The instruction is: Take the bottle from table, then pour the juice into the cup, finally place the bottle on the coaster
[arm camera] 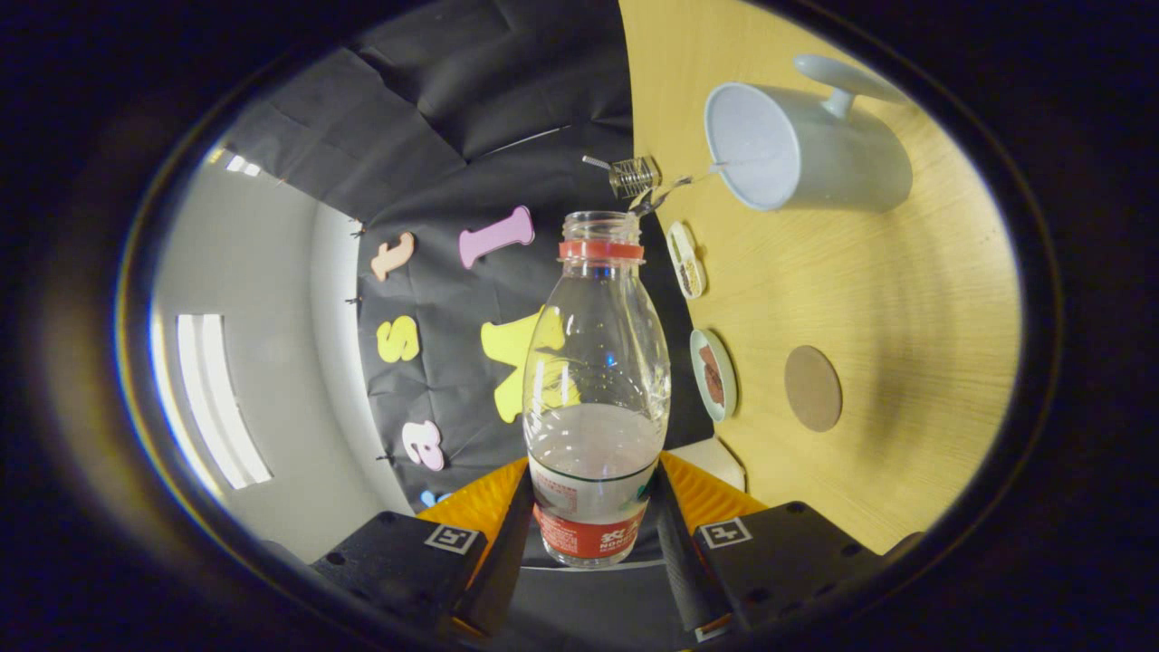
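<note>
Gripper (593, 521) clenched on uncapped bottle (596, 380); red label print unreadable; cup (806, 149), coaster (812, 388) beyond on table (905, 299).

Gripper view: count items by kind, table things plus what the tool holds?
Bottle, clamped between the tool's fingers: 1
Cup: 1
Coaster: 1
Small dishes: 2
Whisk: 1
Total: 6

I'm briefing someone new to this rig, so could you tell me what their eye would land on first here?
First, the clear bottle, uncapped and partly filled, clamped between the fingers of the hand-held gripper and tipped on its side relative to the table. Beyond its mouth stands the pale cup on the wooden table, with the round brown coaster nearer the fingers.
</note>
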Motion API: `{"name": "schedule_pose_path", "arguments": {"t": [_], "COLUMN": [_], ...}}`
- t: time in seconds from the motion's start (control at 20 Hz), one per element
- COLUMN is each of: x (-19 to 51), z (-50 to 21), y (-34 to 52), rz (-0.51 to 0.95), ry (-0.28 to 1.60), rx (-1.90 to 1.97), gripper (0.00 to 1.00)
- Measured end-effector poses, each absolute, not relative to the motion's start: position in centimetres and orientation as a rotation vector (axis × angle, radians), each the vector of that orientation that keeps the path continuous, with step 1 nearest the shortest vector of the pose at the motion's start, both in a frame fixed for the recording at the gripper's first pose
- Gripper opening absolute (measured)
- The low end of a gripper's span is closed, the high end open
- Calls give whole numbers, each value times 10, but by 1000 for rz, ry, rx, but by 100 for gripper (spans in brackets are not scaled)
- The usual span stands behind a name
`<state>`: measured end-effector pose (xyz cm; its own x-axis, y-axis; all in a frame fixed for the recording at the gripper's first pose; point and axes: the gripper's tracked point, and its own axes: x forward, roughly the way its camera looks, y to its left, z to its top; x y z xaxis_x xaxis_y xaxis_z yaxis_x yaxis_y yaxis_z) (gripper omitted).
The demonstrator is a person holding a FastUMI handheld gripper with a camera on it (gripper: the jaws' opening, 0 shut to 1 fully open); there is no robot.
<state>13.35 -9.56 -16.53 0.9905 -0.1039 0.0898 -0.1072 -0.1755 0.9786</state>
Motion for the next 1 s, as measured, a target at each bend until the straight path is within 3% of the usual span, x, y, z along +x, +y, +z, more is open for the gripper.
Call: {"name": "schedule_pose_path", "arguments": {"t": [1.0], "x": [143], "z": [-112], "y": [-109], "rz": [66], "ry": [-308], "rx": [1927], "gripper": [73]}}
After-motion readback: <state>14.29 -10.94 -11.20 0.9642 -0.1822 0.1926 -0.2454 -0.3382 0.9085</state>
